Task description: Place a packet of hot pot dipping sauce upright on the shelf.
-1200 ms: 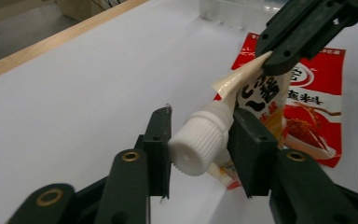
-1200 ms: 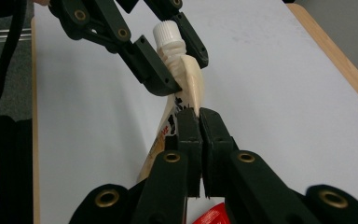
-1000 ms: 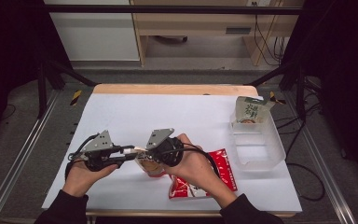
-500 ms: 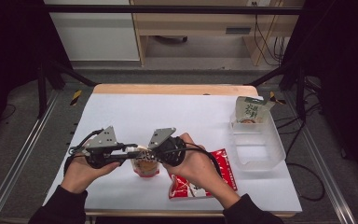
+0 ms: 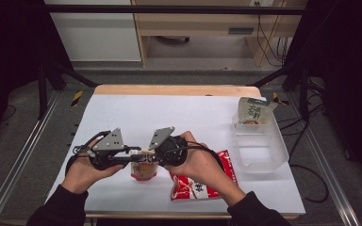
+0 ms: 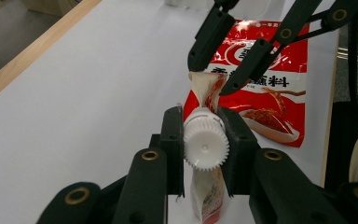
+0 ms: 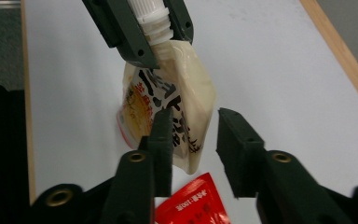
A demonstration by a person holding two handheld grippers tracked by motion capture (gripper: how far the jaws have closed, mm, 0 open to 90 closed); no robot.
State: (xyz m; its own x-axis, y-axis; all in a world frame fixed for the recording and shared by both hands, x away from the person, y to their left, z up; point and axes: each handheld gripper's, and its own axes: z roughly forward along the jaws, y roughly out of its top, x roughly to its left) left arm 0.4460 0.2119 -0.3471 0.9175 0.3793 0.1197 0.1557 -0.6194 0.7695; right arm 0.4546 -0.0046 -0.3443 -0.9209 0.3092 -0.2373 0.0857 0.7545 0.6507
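Spout pouch (image 5: 143,168) is held upright near the front of the white table (image 5: 179,113), its white ribbed cap (image 6: 205,142) clamped between the jaws of the left gripper (image 6: 204,140). The right gripper (image 7: 193,140) is parted, its jaws spread about the pouch's edge. A red seasoning packet (image 5: 202,184) lies flat just beside; a clear plastic bin (image 5: 261,146) is seen at the right.

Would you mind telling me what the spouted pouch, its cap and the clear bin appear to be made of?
Spouted pouch: soft printed plastic film, probably; it creases and sags below the spout. Cap: hard white moulded plastic, matte, with ridged edge, clamped by the left gripper. Clear bin: translucent rigid plastic, since the table shows through its walls.
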